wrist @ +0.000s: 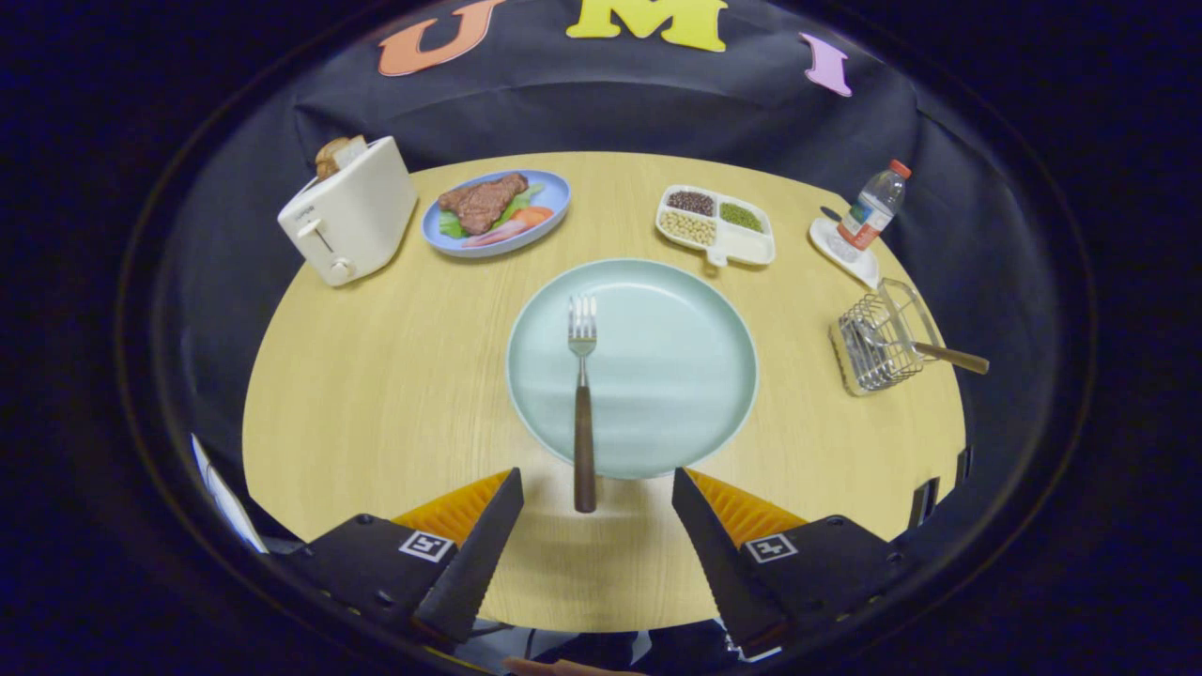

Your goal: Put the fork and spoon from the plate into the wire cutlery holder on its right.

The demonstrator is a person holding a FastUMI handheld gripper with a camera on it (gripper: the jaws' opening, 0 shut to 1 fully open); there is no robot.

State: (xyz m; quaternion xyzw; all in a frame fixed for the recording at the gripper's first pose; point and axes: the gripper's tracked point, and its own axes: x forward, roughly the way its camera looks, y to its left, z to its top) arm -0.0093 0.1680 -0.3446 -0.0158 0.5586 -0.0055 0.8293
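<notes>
Fingers spread wide — fork handle between them

Even, soft overhead light brightens the table; the backdrop stays dim. The fork casts a faint shadow. Focus is sharp centrally, while fisheye bending curves the table's edges strongly.

Fork: metal tines, dark handle, lying flat across the pale green plate, tines pointing away, handle end overhanging the plate's near rim. Spoon: seated in the wire cutlery holder right of the plate, its brass-toned handle protruding outward; the bowl appears to lie inside, though the mesh obscures it. Holder stands tilted on the table.
</notes>
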